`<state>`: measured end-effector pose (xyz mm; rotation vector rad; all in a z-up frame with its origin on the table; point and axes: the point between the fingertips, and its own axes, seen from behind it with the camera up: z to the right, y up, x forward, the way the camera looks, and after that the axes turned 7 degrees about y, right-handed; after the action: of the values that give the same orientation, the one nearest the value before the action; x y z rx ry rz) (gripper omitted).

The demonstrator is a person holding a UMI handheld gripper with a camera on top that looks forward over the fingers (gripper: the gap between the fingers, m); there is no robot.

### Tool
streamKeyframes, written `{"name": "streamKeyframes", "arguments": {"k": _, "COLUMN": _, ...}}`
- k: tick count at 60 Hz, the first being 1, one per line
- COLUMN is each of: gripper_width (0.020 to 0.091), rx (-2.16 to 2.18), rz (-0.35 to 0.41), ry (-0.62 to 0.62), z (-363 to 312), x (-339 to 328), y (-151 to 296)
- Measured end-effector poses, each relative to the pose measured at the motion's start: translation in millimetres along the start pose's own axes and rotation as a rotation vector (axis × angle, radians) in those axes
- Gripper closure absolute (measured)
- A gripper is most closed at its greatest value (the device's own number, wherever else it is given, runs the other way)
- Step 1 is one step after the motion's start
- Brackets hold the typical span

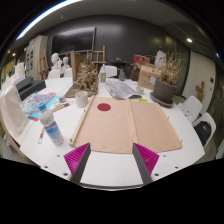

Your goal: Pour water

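- Gripper [112,160] sits above the near edge of a white table [185,135]; fingers spread wide, nothing between them, magenta pads [77,158] bare.
- Plastic water bottle [49,127] stands upright on the table, off to the left and a little ahead of the fingers, well apart from them. Looks like it has a blue label; whether the cap is on, can't tell.
- Brown paper sheet [125,125] lies flat straight ahead of the fingers; a dark red round thing [103,106] sits at its far left corner. Lid or coaster, can't tell.
- White cup [82,99] beyond the sheet, near the red round thing. Likely the pour target, but that's a guess.
- Progress, judged: basically at the start. Bottle not gripped, not lifted, not tilted. No water visible in the cup from here.
- Left to do: reach left to the bottle, clamp it, carry it to the cup, tip, set it back down.
- Back of room is cluttered with chairs and boxes, not relevant.
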<state>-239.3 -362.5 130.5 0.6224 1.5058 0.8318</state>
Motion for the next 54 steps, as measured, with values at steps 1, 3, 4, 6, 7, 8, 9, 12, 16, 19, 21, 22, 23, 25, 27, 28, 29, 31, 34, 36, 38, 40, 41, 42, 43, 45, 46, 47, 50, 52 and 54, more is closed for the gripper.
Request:
{"name": "streamKeyframes", "arguments": {"k": 1, "gripper_width": 0.0247, "rx": 0.002, "rz": -0.003, "ry": 0.005, "z": -10, "x": 2, "y": -3}}
{"name": "streamKeyframes", "arguments": {"k": 3, "gripper_width": 0.0247, "rx": 0.003, "rz": -0.011, "ry": 0.018, "z": -30, "x": 5, "y": -9}}
{"name": "streamKeyframes", "arguments": {"k": 4, "gripper_width": 0.0247, "rx": 0.003, "rz": -0.015, "ry": 0.024, "z": -39, "x": 7, "y": -12}}
{"name": "streamKeyframes", "arguments": {"k": 6, "gripper_width": 0.0247, "rx": 0.002, "rz": -0.017, "ry": 0.037, "z": -58, "x": 9, "y": -17}}
{"name": "streamKeyframes", "arguments": {"k": 7, "gripper_width": 0.0245, "rx": 0.0, "rz": -0.016, "ry": 0.043, "z": -67, "x": 10, "y": -19}}
{"name": "streamKeyframes", "arguments": {"k": 8, "gripper_width": 0.0247, "rx": -0.002, "rz": -0.015, "ry": 0.049, "z": -75, "x": 12, "y": -20}}
{"name": "streamKeyframes", "arguments": {"k": 9, "gripper_width": 0.0245, "rx": -0.006, "rz": -0.012, "ry": 0.054, "z": -84, "x": 13, "y": -21}}
{"name": "streamKeyframes", "arguments": {"k": 12, "gripper_width": 0.0247, "rx": -0.018, "rz": -0.008, "ry": 0.071, "z": -110, "x": 19, "y": -24}}
{"name": "streamKeyframes", "arguments": {"k": 16, "gripper_width": 0.0245, "rx": -0.033, "rz": 0.014, "ry": 0.097, "z": -145, "x": 28, "y": -25}}
{"name": "streamKeyframes", "arguments": {"k": 19, "gripper_width": 0.0246, "rx": -0.04, "rz": 0.039, "ry": 0.121, "z": -171, "x": 39, "y": -24}}
{"name": "streamKeyframes", "arguments": {"k": 21, "gripper_width": 0.025, "rx": -0.043, "rz": 0.057, "ry": 0.134, "z": -187, "x": 48, "y": -22}}
{"name": "streamKeyframes", "arguments": {"k": 22, "gripper_width": 0.0249, "rx": -0.045, "rz": 0.067, "ry": 0.137, "z": -193, "x": 52, "y": -21}}
{"name": "streamKeyframes", "arguments": {"k": 23, "gripper_width": 0.025, "rx": -0.048, "rz": 0.077, "ry": 0.138, "z": -198, "x": 57, "y": -19}}
{"name": "streamKeyframes", "arguments": {"k": 25, "gripper_width": 0.025, "rx": -0.055, "rz": 0.096, "ry": 0.133, "z": -208, "x": 67, "y": -16}}
{"name": "streamKeyframes", "arguments": {"k": 27, "gripper_width": 0.0251, "rx": -0.064, "rz": 0.114, "ry": 0.125, "z": -215, "x": 78, "y": -13}}
{"name": "streamKeyframes", "arguments": {"k": 28, "gripper_width": 0.0252, "rx": -0.068, "rz": 0.124, "ry": 0.12, "z": -218, "x": 83, "y": -10}}
{"name": "streamKeyframes", "arguments": {"k": 29, "gripper_width": 0.0249, "rx": -0.071, "rz": 0.133, "ry": 0.116, "z": -222, "x": 89, "y": -8}}
{"name": "streamKeyframes", "arguments": {"k": 31, "gripper_width": 0.0249, "rx": -0.074, "rz": 0.154, "ry": 0.11, "z": -228, "x": 100, "y": -2}}
{"name": "streamKeyframes", "arguments": {"k": 34, "gripper_width": 0.0251, "rx": -0.069, "rz": 0.189, "ry": 0.097, "z": -234, "x": 116, "y": 8}}
{"name": "streamKeyframes", "arguments": {"k": 36, "gripper_width": 0.0253, "rx": -0.059, "rz": 0.21, "ry": 0.086, "z": -235, "x": 125, "y": 14}}
{"name": "streamKeyframes", "arguments": {"k": 38, "gripper_width": 0.0275, "rx": -0.049, "rz": 0.227, "ry": 0.076, "z": -236, "x": 135, "y": 19}}
{"name": "streamKeyframes", "arguments": {"k": 40, "gripper_width": 0.0319, "rx": -0.039, "rz": 0.236, "ry": 0.067, "z": -237, "x": 144, "y": 22}}
{"name": "streamKeyframes", "arguments": {"k": 41, "gripper_width": 0.035, "rx": -0.034, "rz": 0.237, "ry": 0.062, "z": -237, "x": 149, "y": 23}}
{"name": "streamKeyframes", "arguments": {"k": 42, "gripper_width": 0.0386, "rx": -0.029, "rz": 0.236, "ry": 0.056, "z": -236, "x": 152, "y": 24}}
{"name": "streamKeyframes", "arguments": {"k": 43, "gripper_width": 0.0422, "rx": -0.028, "rz": 0.237, "ry": 0.053, "z": -237, "x": 157, "y": 24}}
{"name": "streamKeyframes", "arguments": {"k": 45, "gripper_width": 0.051, "rx": -0.026, "rz": 0.242, "ry": 0.051, "z": -238, "x": 162, "y": 26}}
{"name": "streamKeyframes", "arguments": {"k": 46, "gripper_width": 0.0555, "rx": -0.026, "rz": 0.247, "ry": 0.043, "z": -237, "x": 165, "y": 27}}
{"name": "streamKeyframes", "arguments": {"k": 47, "gripper_width": 0.0582, "rx": -0.026, "rz": 0.252, "ry": 0.041, "z": -233, "x": 162, "y": 29}}
{"name": "streamKeyframes", "arguments": {"k": 50, "gripper_width": 0.0611, "rx": -0.017, "rz": 0.259, "ry": 0.049, "z": -235, "x": 165, "y": 32}}
{"name": "streamKeyframes", "arguments": {"k": 52, "gripper_width": 0.0638, "rx": -0.01, "rz": 0.257, "ry": 0.055, "z": -235, "x": 166, "y": 32}}
{"name": "streamKeyframes", "arguments": {"k": 54, "gripper_width": 0.0669, "rx": -0.004, "rz": 0.255, "ry": 0.049, "z": -234, "x": 169, "y": 34}}
